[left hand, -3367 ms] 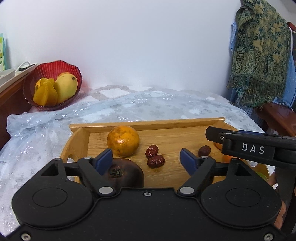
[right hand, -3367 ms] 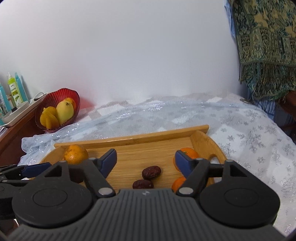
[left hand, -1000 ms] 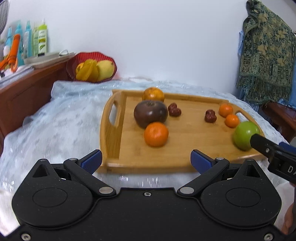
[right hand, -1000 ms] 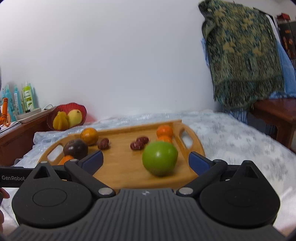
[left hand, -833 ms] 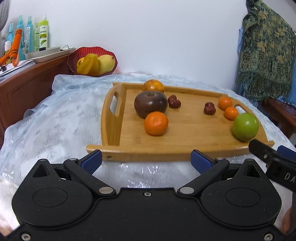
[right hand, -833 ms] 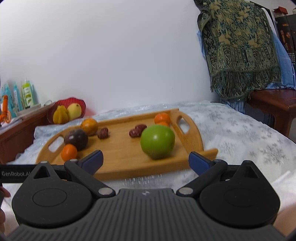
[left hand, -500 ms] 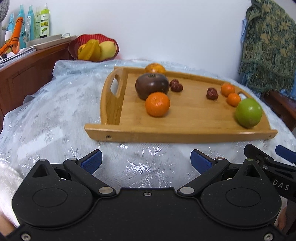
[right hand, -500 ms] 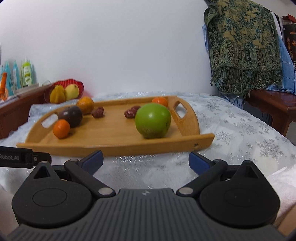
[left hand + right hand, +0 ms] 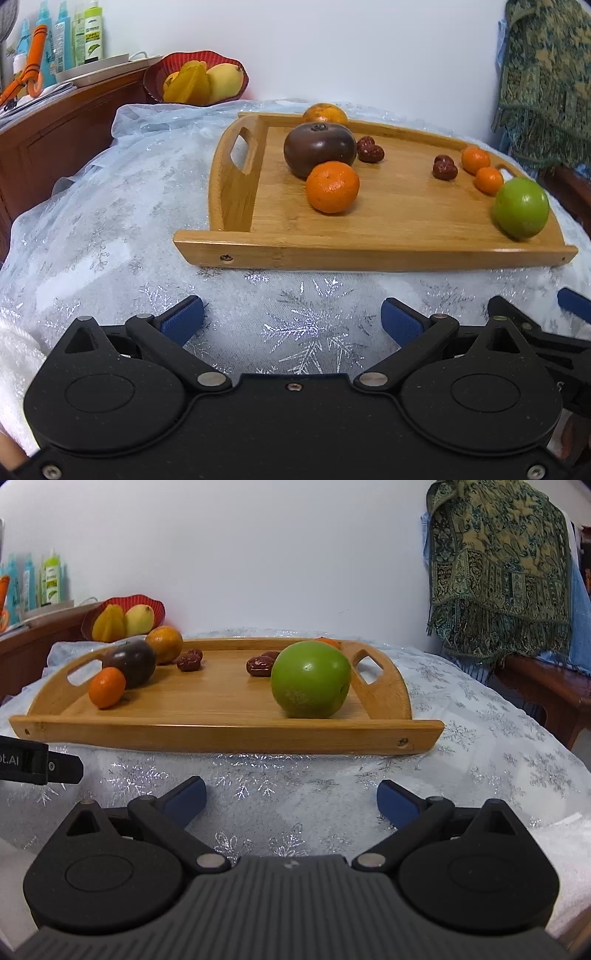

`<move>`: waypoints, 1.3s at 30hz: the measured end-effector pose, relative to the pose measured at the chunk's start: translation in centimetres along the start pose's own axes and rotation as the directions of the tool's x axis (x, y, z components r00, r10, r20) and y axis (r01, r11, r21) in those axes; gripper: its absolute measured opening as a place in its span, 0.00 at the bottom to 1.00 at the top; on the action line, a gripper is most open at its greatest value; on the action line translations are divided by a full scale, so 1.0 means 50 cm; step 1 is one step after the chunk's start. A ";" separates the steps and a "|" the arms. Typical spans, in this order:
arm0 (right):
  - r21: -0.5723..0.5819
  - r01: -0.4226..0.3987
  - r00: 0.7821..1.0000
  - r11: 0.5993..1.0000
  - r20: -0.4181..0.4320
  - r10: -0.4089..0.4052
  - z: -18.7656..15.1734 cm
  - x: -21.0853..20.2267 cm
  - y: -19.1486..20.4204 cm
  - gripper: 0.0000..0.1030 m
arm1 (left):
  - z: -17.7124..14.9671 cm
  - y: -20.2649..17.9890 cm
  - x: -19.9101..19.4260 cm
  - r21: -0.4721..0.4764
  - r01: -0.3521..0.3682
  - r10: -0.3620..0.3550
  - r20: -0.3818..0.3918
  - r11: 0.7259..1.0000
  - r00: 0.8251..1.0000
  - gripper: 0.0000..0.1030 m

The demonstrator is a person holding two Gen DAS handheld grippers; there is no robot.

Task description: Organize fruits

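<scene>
Here, the scene by item:
Left gripper (image 9: 291,317): jaws wide, nothing btwn them; hovers over the cloth just short of the tray's near edge.
Right gripper (image 9: 290,797): jaws wide too, empty; same spot, facing the tray's right half.
Tray (image 9: 369,254): wooden, w/ cut-out handles at both ends; sits on a white snowflake tablecloth (image 9: 110,221).
Green apple (image 9: 311,679): on tray, near right corner, close to the front rim.
Dark fruit (image 9: 319,147): on tray's left half, a small orange (image 9: 332,187) touching its front side.
Big orange (image 9: 325,113): back rim, behind the dark fruit.
Red dates (image 9: 370,149): one pair just right of the dark fruit; 2nd pair (image 9: 445,168) further right.
Two tiny oranges (image 9: 482,170): by the right handle, next to each other.
Red bowl (image 9: 195,79): off the tray, back left on a wooden cabinet (image 9: 55,129); holds yellow fruit, incl. a mango.
Bottles (image 9: 74,37): far left on the cabinet.
Patterned shawl (image 9: 498,572): hangs at right.
</scene>
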State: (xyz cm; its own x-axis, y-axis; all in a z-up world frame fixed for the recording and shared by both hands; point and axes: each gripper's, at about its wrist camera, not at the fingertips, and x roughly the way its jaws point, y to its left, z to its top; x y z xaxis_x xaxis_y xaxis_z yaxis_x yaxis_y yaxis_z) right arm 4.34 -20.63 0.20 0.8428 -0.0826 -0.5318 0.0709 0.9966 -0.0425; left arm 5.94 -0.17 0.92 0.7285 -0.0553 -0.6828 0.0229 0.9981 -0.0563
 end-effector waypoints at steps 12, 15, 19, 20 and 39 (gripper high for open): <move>-0.023 0.011 1.000 1.000 0.011 -0.010 -0.004 -0.002 0.006 1.00 | -0.003 -0.011 0.006 0.026 -0.025 0.025 0.000 0.999 1.000 1.00; -0.025 0.013 1.000 1.000 0.012 -0.012 -0.004 -0.002 0.006 1.00 | -0.003 -0.011 0.006 0.023 -0.025 0.025 0.000 0.999 1.000 1.00; -0.025 0.012 1.000 1.000 0.013 -0.012 -0.004 -0.002 0.006 1.00 | -0.001 -0.010 0.007 0.019 -0.026 0.026 -0.003 0.999 1.000 1.00; -0.025 0.013 1.000 1.000 0.013 -0.012 -0.004 -0.002 0.006 1.00 | 0.000 -0.010 0.007 0.019 -0.027 0.027 -0.004 0.999 1.000 1.00; -0.028 0.015 1.000 1.000 0.017 -0.014 -0.004 -0.002 0.006 1.00 | 0.002 -0.011 0.009 0.016 -0.030 0.030 -0.009 0.999 1.000 1.00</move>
State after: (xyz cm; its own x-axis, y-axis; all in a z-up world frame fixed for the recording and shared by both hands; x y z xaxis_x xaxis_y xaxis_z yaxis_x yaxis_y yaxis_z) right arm 4.14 -20.29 0.06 0.8506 -0.0968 -0.5168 0.0684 0.9949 -0.0737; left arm 6.31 -0.73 0.71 0.7223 -0.0257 -0.6911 0.0123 0.9996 -0.0244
